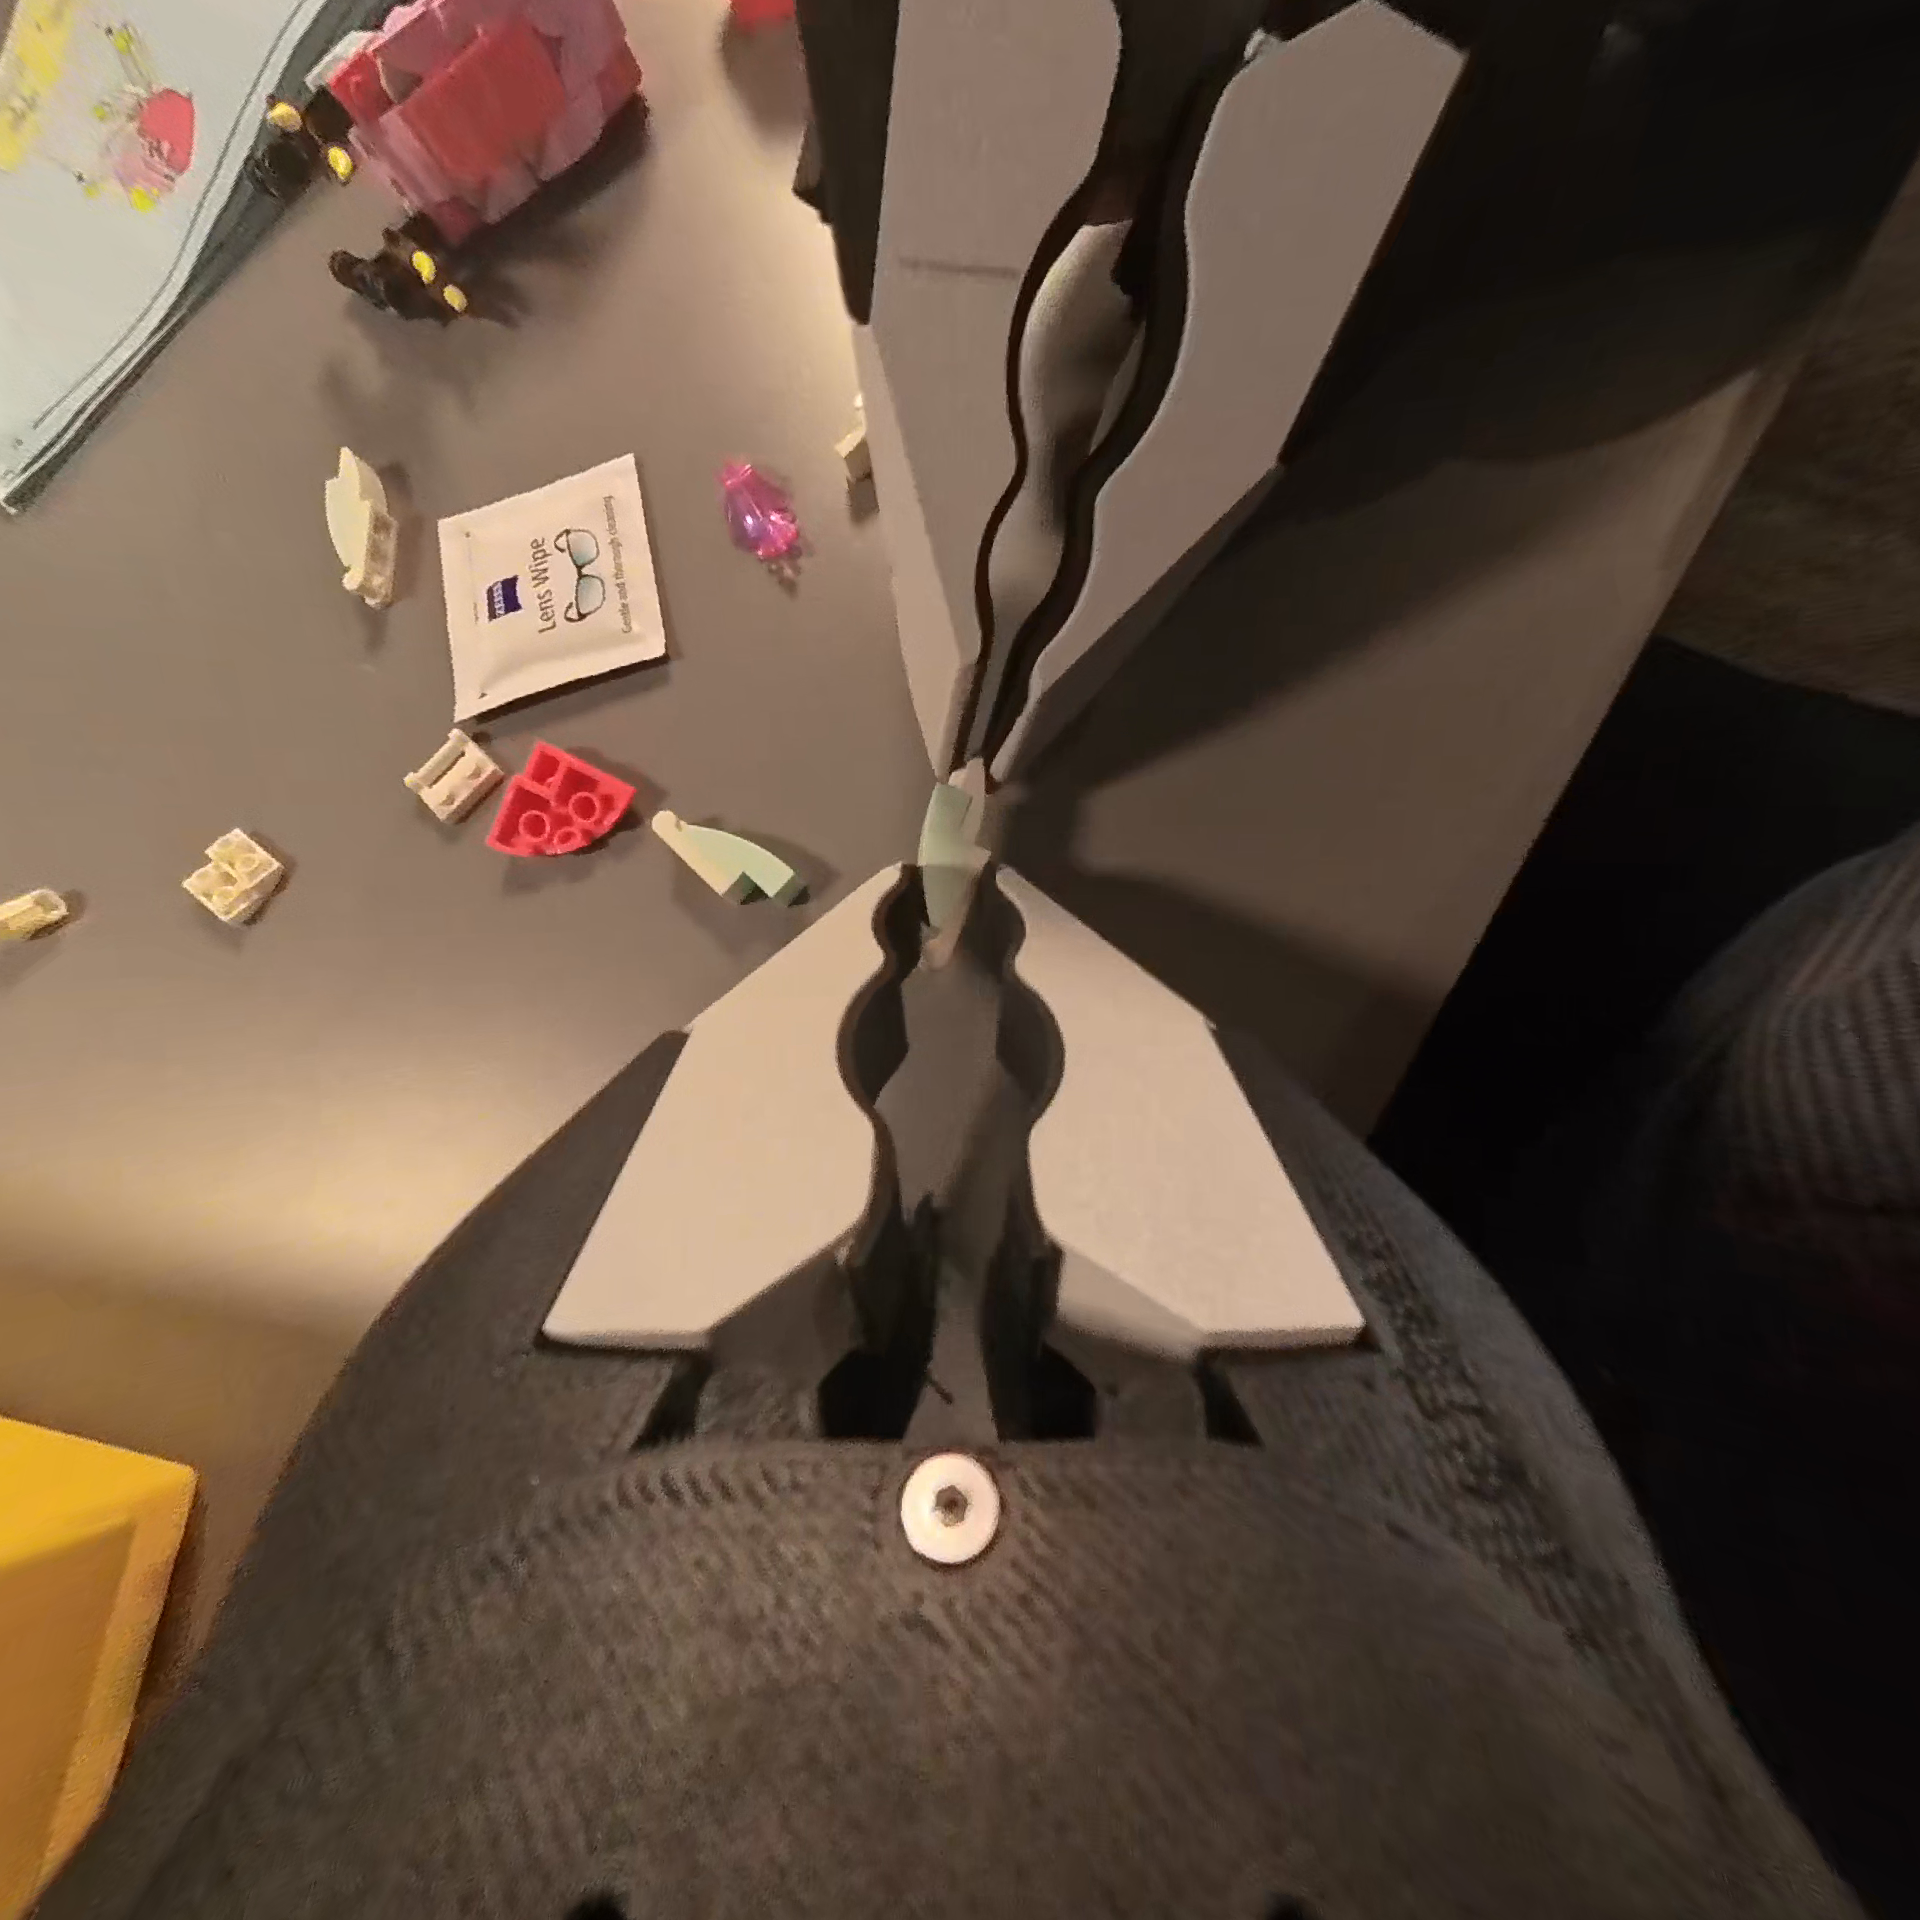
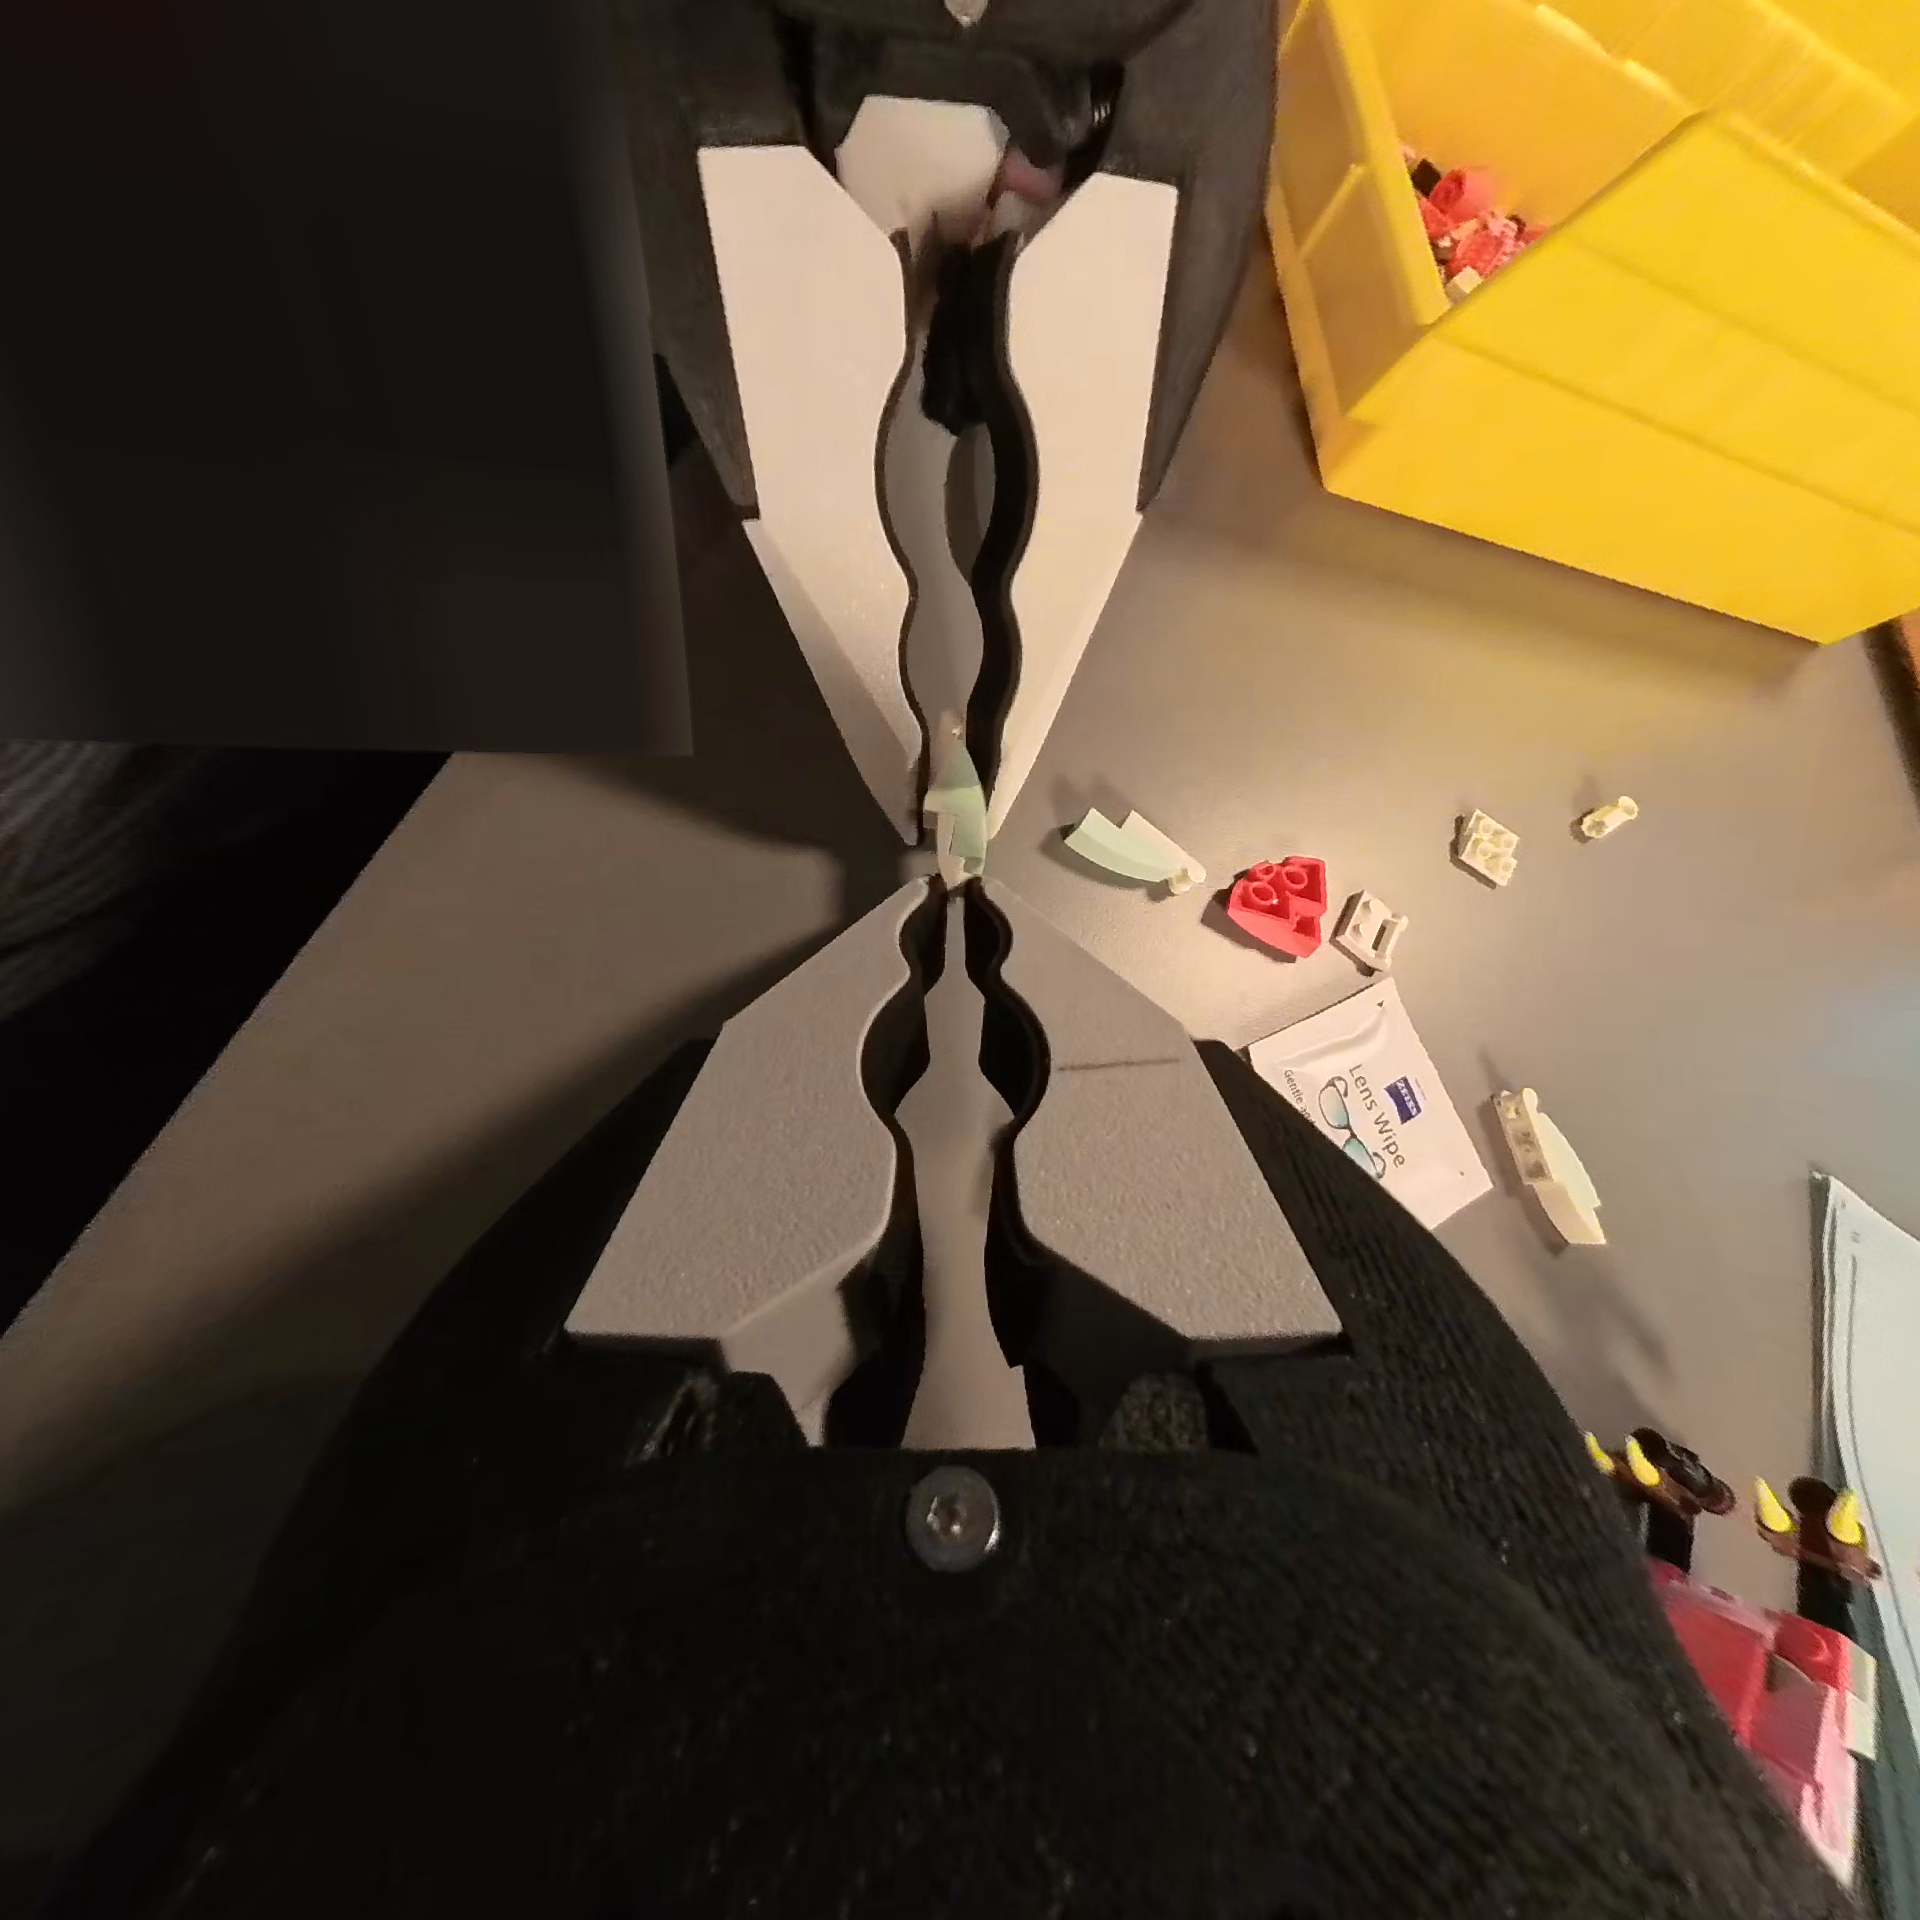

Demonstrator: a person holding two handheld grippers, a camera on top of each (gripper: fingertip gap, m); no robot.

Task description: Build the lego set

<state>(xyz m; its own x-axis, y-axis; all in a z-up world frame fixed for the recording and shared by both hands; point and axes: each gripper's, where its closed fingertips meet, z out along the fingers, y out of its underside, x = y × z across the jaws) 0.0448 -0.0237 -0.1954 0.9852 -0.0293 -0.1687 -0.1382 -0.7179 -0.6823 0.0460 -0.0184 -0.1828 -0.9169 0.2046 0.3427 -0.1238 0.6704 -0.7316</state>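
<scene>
So both grippers, left gripper (image 1: 948,914) and right gripper (image 2: 951,883), sit tip to tip, each nearly closed on one pale green brick (image 1: 945,862), with one matching brick (image 1: 740,858), one red brick (image 1: 559,800) and one white packet (image 1: 551,582) on the table (image 1: 260,1039).

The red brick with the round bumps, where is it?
The red brick lies on the grey table, left of both grippers, between a small white clip piece and a pale green curved piece.

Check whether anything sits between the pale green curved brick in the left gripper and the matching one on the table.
Nothing visible does. The held pale green curved brick is pinched in the left gripper, and only bare grey table separates it from the matching brick. The red brick lies beyond that one.
</scene>
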